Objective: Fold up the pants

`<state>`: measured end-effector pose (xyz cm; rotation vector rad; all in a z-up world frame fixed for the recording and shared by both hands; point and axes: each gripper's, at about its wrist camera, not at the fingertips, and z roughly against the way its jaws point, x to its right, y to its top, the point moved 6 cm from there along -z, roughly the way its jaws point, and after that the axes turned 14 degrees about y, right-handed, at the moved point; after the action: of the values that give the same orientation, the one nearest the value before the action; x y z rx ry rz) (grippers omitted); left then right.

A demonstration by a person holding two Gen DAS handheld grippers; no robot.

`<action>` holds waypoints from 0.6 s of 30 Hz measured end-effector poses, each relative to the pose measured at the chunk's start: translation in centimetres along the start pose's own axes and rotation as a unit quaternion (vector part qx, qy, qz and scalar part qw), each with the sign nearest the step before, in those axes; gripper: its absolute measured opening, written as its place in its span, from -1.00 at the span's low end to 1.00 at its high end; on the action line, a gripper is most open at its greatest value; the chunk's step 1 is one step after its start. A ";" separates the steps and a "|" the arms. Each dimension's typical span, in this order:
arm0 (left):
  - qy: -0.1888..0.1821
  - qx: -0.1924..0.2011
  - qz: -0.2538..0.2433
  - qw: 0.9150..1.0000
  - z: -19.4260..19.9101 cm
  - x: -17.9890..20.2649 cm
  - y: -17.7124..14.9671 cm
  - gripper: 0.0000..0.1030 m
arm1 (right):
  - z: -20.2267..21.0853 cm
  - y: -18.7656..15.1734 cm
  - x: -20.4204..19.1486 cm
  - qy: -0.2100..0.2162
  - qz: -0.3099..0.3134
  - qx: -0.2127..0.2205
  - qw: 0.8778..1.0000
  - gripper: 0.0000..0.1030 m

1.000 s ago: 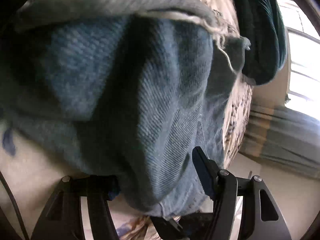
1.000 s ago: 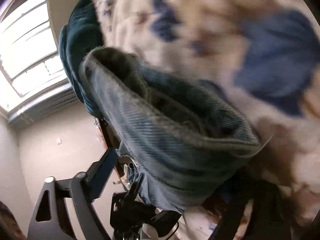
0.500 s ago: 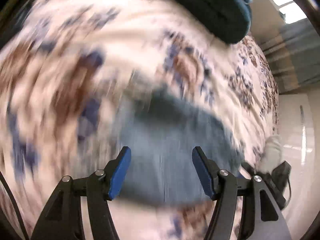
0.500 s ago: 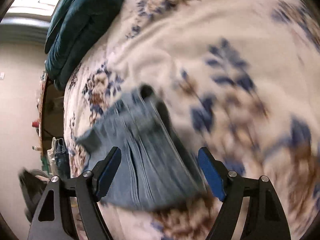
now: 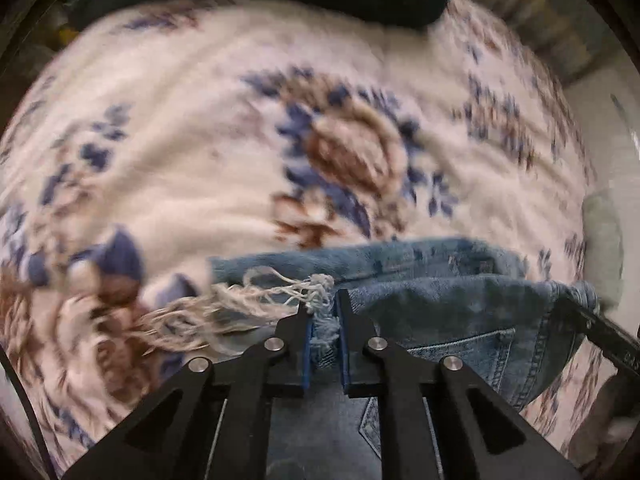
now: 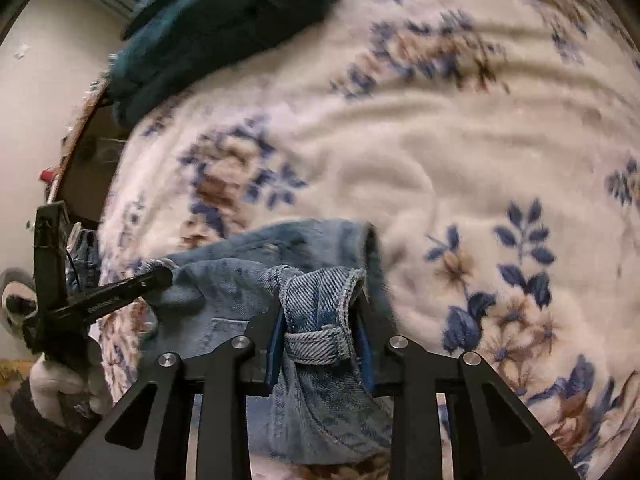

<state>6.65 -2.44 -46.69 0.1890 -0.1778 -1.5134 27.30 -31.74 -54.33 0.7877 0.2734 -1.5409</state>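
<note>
Left gripper [image 5: 323, 316]: my fingers are clamped on the frayed hem of the jeans [image 5: 452, 312], white threads [image 5: 224, 308] trailing off to the left over the blanket.
Right gripper [image 6: 320, 320]: I have these fingers pinched tight on a thick bunch of denim [image 6: 316, 304], a stitched hem and a belt-loop-like strap showing between them (exactly which part of the garment, I cannot tell).
Jeans: light blue, bunched and doubled over on the bed, held at both ends; a back pocket [image 5: 472, 356] faces up in the left view.
Bed cover: a cream fleece blanket with blue and brown flowers [image 5: 348, 152], rumpled under the jeans.
Far edge: a dark teal folded cloth [image 6: 224, 16] lies on the blanket, well apart from the jeans.
Other hand: from the right view I see the left gripper's body [image 6: 100, 300] held in a white-gloved hand [image 6: 60, 376], touching the jeans' left side.
</note>
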 end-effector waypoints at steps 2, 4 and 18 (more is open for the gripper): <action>0.006 0.009 0.020 1.000 0.5 -1.2 0.6 -0.84 | 0.4 0.8 -1.8 0.010 0.019 0.007 1.000 -0.38; 0.008 0.002 0.044 0.999 -0.8 -1.8 1.9 -0.84 | -0.4 2.0 -3.0 0.012 0.035 0.004 0.999 -0.38; -0.086 0.074 0.215 0.970 3.5 -7.0 -1.3 0.99 | 0.7 1.8 1.2 0.069 -0.108 0.040 0.991 0.91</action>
<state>4.20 4.47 -43.56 0.1275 -0.4438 -1.0836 28.89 -33.38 -54.05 0.9551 0.4126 -1.7099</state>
